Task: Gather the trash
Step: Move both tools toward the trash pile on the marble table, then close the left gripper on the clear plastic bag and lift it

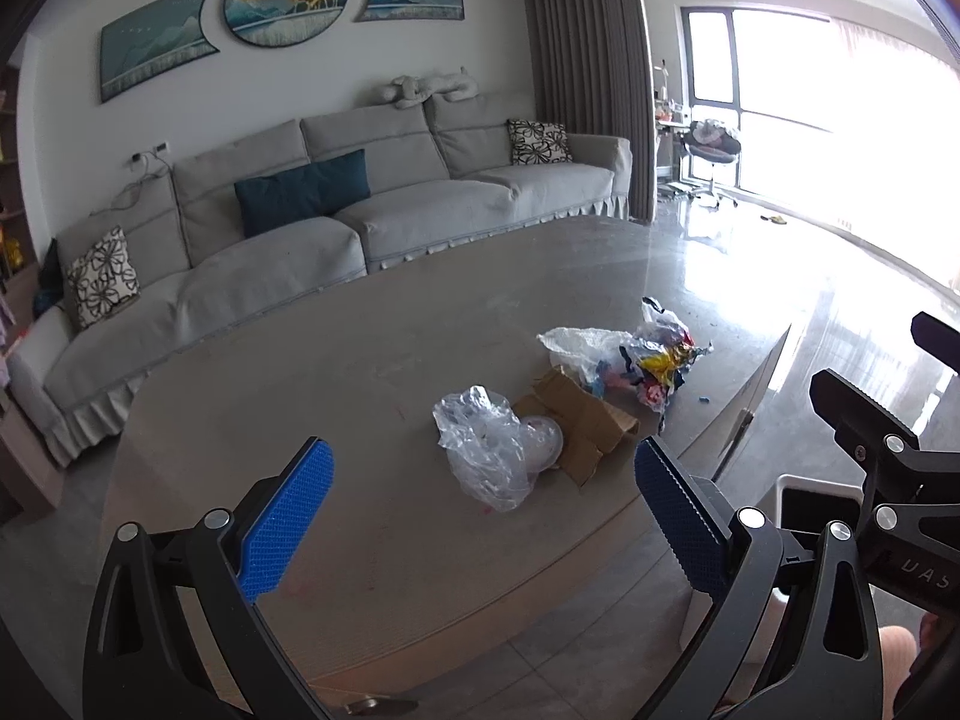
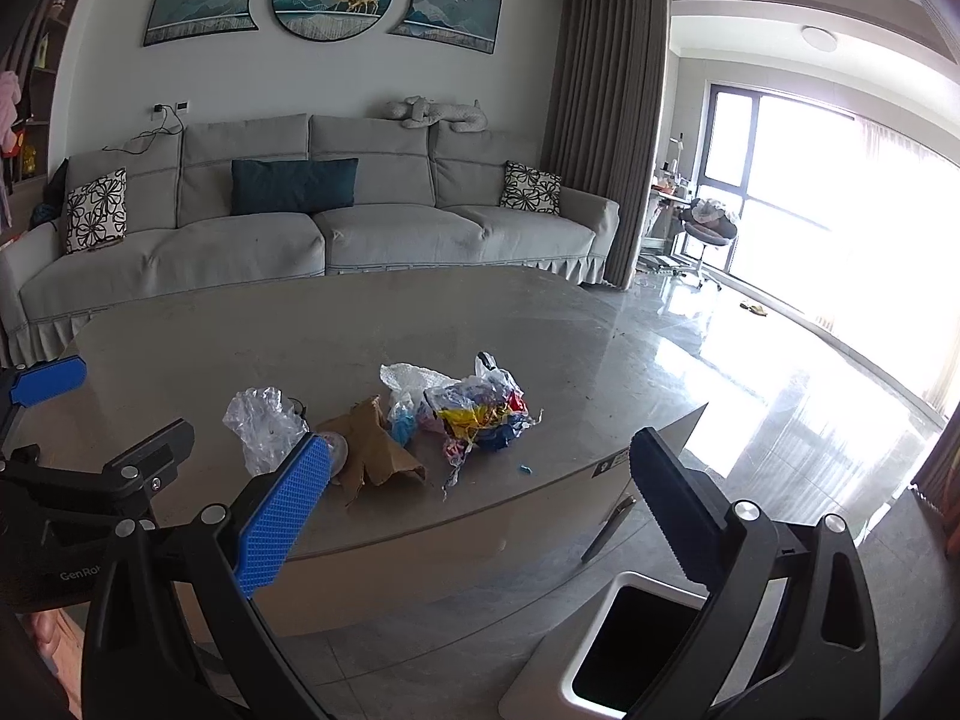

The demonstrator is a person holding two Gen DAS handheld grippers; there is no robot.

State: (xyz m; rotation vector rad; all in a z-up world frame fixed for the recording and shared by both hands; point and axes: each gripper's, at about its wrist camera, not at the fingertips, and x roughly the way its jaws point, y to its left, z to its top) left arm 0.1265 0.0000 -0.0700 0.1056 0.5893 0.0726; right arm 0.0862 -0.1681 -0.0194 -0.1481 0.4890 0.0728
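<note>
Both grippers, left [image 1: 483,516] and right [image 2: 480,510], released, empty; trash [image 2: 384,426] mid-frame: light, crinkly, slippery; pinch bunched folds.

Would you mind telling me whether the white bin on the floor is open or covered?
Open. The white bin shows a dark uncovered rectangular mouth in the right wrist view; no lid is visible. Its contents cannot be told.

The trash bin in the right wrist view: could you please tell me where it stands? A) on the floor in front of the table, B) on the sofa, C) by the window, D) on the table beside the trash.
A: the white trash bin stands open on the tiled floor, below the near edge of the table, next to the right gripper.
</note>
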